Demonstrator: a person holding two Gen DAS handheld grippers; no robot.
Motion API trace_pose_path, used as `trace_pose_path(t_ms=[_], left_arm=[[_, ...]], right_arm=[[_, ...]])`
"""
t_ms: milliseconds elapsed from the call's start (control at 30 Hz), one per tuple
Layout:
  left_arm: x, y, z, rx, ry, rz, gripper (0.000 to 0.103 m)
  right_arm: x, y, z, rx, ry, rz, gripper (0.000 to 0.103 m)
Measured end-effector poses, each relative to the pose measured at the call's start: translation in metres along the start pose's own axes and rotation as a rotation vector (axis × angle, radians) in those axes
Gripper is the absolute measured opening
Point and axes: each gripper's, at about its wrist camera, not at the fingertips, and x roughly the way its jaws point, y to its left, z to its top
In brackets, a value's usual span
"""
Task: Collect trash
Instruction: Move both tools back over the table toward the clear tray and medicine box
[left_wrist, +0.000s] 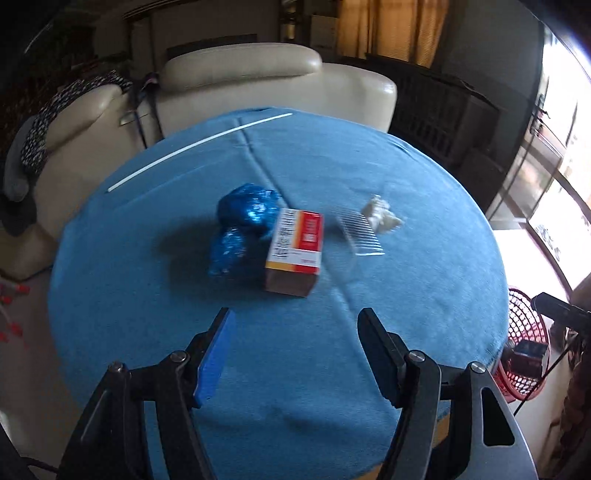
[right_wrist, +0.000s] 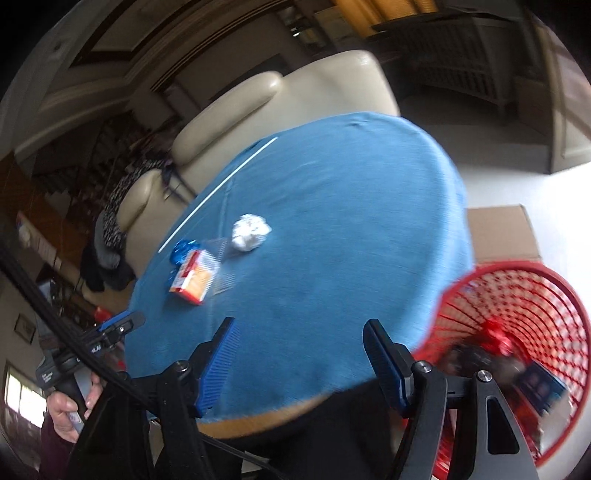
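On the blue-clothed surface (left_wrist: 406, 295), the orange-and-white box (left_wrist: 295, 251) lies just beyond the left hand-held gripper (left_wrist: 295, 325), whose jaws stand released with nothing between them. Blue foil wads (left_wrist: 240, 225) touch the box's left side; a clear comb (left_wrist: 360, 230) and crumpled white paper (left_wrist: 380, 214) lie to its right. The right hand-held gripper (right_wrist: 299, 332), also released and empty, hovers at the near edge, the red basket (right_wrist: 517, 295) at its right.

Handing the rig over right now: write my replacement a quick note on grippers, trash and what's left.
Left gripper: open, empty, above the table's near edge.
Right gripper: open, empty, near the red basket.
On the blue table: blue foil wads, orange-and-white box, clear comb, crumpled white paper, white straw.
Done: some trash already lies in the basket.
Left: bin the table items.
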Motion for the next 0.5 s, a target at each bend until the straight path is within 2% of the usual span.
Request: trace_pose_path(t_ms=[300, 500], left_arm=[[0.011, 0.015, -0.005, -0.028, 0.026, -0.014, 0.069], [0.019, 0.039, -0.011, -0.064, 0.046, -0.015, 0.069]], right_arm=[[0.070, 0.059, 0.029, -0.074, 0.109, 0.083, 0.073], [0.123, 0.093, 0.048, -0.090, 0.185, 0.120, 0.073]])
